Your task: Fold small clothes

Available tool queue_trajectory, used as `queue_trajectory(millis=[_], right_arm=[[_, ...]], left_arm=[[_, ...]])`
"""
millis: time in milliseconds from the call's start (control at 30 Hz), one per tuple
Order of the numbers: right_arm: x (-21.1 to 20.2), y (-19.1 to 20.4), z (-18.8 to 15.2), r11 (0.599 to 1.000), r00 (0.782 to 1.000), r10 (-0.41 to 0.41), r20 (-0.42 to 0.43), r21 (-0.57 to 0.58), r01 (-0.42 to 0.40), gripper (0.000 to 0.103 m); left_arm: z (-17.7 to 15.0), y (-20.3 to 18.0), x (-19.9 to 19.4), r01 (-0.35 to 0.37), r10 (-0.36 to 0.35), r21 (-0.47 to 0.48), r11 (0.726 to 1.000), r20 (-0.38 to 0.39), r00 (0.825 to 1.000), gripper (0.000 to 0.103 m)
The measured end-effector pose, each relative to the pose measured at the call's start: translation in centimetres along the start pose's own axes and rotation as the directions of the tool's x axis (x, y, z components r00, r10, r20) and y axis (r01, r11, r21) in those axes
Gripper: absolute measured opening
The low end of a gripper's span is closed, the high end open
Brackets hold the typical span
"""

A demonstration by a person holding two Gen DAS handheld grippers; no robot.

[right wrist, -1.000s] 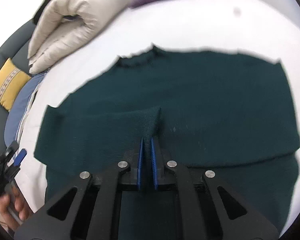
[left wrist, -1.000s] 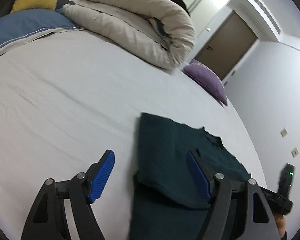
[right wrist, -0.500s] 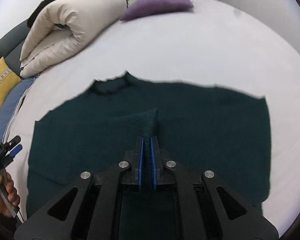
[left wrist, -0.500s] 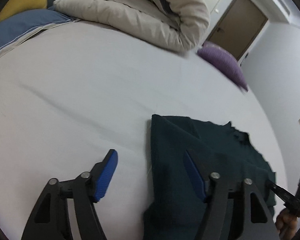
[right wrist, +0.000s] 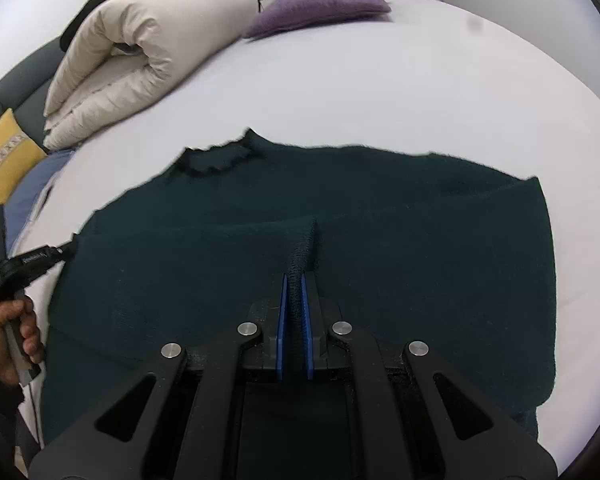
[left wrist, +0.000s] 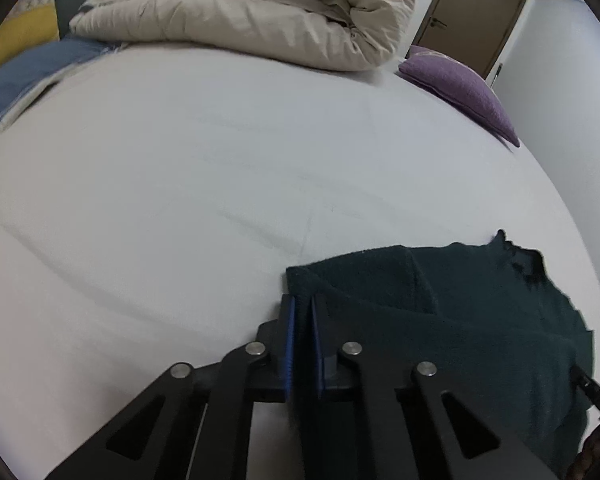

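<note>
A dark green sweater [right wrist: 420, 240] lies flat on the white bed sheet [right wrist: 420, 80], neck hole toward the far side. My right gripper [right wrist: 294, 280] is shut on the cuff of a sleeve [right wrist: 300, 248] folded across the sweater's front. In the left wrist view the sweater [left wrist: 460, 320] fills the lower right. My left gripper [left wrist: 302, 312] is shut on its near left corner, with fabric pinched between the blue pads. The right wrist view shows the left gripper [right wrist: 66, 250] at the sweater's left edge, held by a hand [right wrist: 8, 328].
A rolled beige duvet [left wrist: 260, 20] lies at the far side of the bed, with a purple cushion [left wrist: 460, 84] to its right. A yellow cushion [right wrist: 4, 156] and a blue pillow [left wrist: 12, 80] sit at the far left. A brown door [left wrist: 476, 12] stands beyond.
My left gripper came down to the sweater's left corner and its wide jaws closed on the edge. My right gripper kept its hold on the sleeve and sank a little.
</note>
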State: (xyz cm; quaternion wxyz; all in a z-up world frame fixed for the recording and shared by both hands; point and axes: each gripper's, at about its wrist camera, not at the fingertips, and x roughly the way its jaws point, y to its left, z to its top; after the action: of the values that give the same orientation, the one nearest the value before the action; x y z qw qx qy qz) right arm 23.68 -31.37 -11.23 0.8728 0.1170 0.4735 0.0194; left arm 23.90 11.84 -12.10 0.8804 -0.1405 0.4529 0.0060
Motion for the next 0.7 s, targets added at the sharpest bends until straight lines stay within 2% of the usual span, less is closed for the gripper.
queue_trajectory(millis=[133, 233, 267, 333, 367, 400, 433, 500, 567, 600, 633, 700], right_arm=[[0.8, -1.9, -0.4, 0.998, 1.0, 0.009, 0.003, 0.063, -0.009, 0.0], [0.9, -2.4, -0.1, 0.995, 0.999, 0.043, -0.013, 0.092, -0.042, 0.0], [0.6, -2.4, 0.0, 0.993, 0.998, 0.057, -0.012, 0.101, -0.056, 0.0], [-0.3, -2.6, 0.1, 0.985, 0.995, 0.102, 0.002, 0.137, -0.101, 0.009], [-0.7, -2.7, 0.1, 0.98, 0.992, 0.125, 0.007, 0.153, -0.125, 0.009], [-1.0, -2.7, 0.1, 0.976, 0.99, 0.143, 0.012, 0.165, -0.143, 0.009], [-1.2, -2.5, 0.1, 0.974, 0.988, 0.151, 0.016, 0.166, -0.152, 0.014], [-1.2, -1.7, 0.2, 0.978, 0.989, 0.146, 0.009, 0.148, -0.146, 0.022], [-0.6, -1.1, 0.1, 0.984, 0.992, 0.125, -0.019, 0.129, -0.122, 0.025], [0.3, -0.6, -0.2, 0.991, 0.994, 0.085, -0.063, 0.111, -0.078, 0.025], [0.5, -0.4, -0.5, 0.993, 0.994, 0.07, -0.086, 0.106, -0.061, 0.025], [0.5, -0.1, -1.0, 0.995, 0.995, 0.054, -0.08, 0.089, -0.046, 0.024]], left_arm=[[0.0, 0.0, 0.6, -0.018, 0.018, 0.021, 1.0, 0.015, 1.0, 0.009], [0.1, -0.5, -0.6, -0.026, 0.025, 0.044, 0.999, 0.028, 0.999, 0.009], [0.0, -0.5, -1.4, -0.023, 0.022, 0.044, 0.999, 0.039, 0.999, 0.01], [-0.6, -0.6, -3.6, -0.012, 0.008, 0.048, 0.999, 0.079, 0.997, 0.011], [-0.9, -0.7, -4.6, -0.002, -0.002, 0.053, 0.999, 0.092, 0.996, 0.014], [-1.5, -0.8, -5.6, 0.01, -0.015, 0.062, 0.998, 0.09, 0.996, 0.025], [-1.9, -0.9, -6.2, 0.012, -0.018, 0.062, 0.998, 0.089, 0.996, 0.037], [-3.0, -1.4, -6.9, 0.014, -0.021, 0.089, 0.996, 0.087, 0.996, 0.047], [-4.3, -2.3, -6.2, -0.045, 0.038, 0.162, 0.986, 0.05, 0.998, 0.047], [-4.8, -2.4, -5.7, -0.066, 0.06, 0.183, 0.981, 0.033, 0.998, 0.047], [-5.3, -2.4, -4.9, -0.071, 0.071, 0.192, 0.979, 0.004, 0.997, 0.039], [-6.0, -2.1, -4.3, -0.058, 0.06, 0.196, 0.979, -0.005, 0.998, 0.035]])
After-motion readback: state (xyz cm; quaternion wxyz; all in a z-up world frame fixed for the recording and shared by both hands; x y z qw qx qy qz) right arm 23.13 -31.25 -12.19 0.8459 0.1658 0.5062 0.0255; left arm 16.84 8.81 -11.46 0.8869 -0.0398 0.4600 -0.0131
